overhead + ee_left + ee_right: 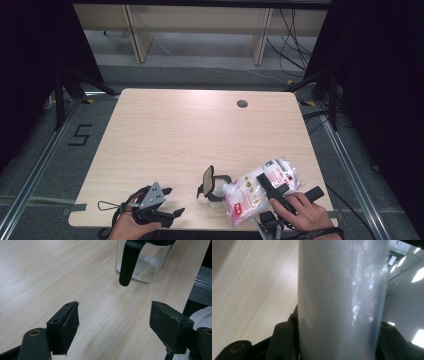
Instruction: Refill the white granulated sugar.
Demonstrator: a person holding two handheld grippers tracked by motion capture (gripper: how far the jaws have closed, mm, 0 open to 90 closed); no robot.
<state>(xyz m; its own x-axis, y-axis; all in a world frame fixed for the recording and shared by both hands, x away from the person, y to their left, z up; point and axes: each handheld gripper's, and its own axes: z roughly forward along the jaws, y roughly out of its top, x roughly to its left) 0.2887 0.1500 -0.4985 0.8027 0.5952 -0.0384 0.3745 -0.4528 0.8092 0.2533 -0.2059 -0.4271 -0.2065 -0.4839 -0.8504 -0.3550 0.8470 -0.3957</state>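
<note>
A clear glass jar (pixel 218 192) with a black hinged lid (pixel 207 180) standing open sits near the table's front edge. In the left gripper view the jar (pixel 144 268) holds a little white powder, and its black handle (pixel 128 263) points toward me. My right gripper (pixel 281 193) is shut on a clear bag of white granules (pixel 257 194) with red print. The bag is tilted, with its left corner at the jar's mouth. The bag (pixel 342 302) fills the gap in my right gripper (pixel 335 341). My left gripper (pixel 172 202) is open left of the jar, with bare table inside my left gripper (pixel 118 325).
The light wooden table (pixel 175 130) has a round cable hole (pixel 242 103) at the back right. Both hands are at its front edge. Dark stands and cables lie on the floor around it, and wooden furniture legs stand behind.
</note>
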